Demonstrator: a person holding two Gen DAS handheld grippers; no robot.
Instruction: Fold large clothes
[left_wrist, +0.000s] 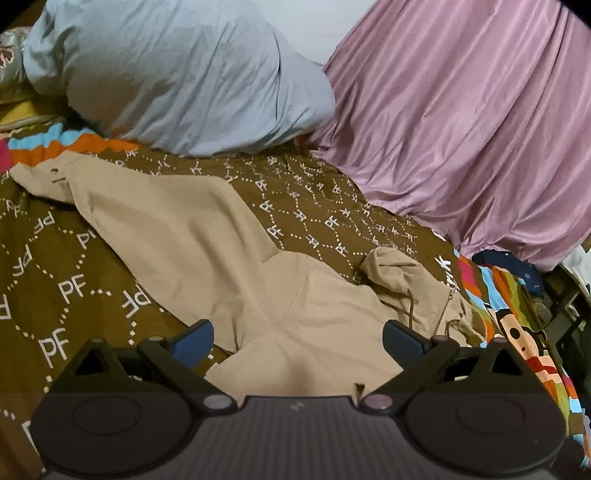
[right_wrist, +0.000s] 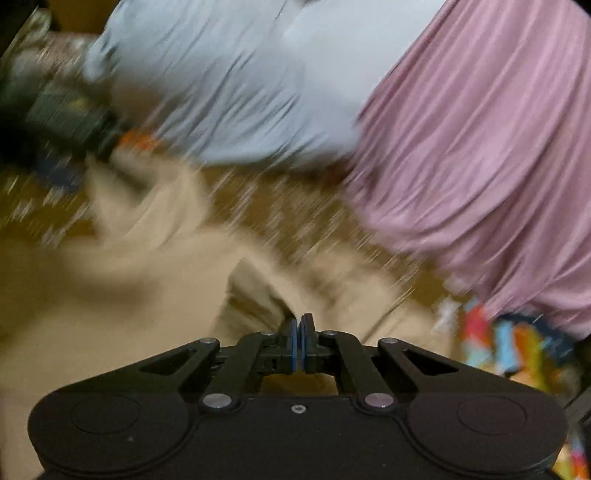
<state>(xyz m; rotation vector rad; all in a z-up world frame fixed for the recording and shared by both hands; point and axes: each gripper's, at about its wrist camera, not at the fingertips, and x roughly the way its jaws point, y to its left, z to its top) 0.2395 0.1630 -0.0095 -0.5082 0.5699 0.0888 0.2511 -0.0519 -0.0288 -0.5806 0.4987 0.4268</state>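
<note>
A bed (left_wrist: 92, 295) covered in a brown sheet printed with white "PF" letters and a bright cartoon border fills both views; a pale blue duvet bundle (left_wrist: 177, 74) and a pink satin drape (left_wrist: 480, 129) are heaped along its far side. The beige hooded jacket (left_wrist: 192, 236) lies spread across the sheet, one sleeve reaching toward the far left corner, the hood (left_wrist: 399, 273) with its drawcord bunched near the right edge.

The left claw (left_wrist: 298, 336) hangs just above the jacket's near part, its blue pads wide apart and empty, nothing pinched. The right claw (right_wrist: 298, 341) has its pads pressed together; beige cloth lies directly ahead of the tips, but the right wrist view is heavily smeared and I cannot tell whether a thin fold is caught between them or they are simply closed on nothing.

The step in hand looks like carrying a part of the jacket across to make a fold. To do it well, the left claw should take the hem or shoulder at a clean edge, a single layer, and both claws should pull the cloth taut before laying it flat, keeping the hood's cord tucked inside.
</note>
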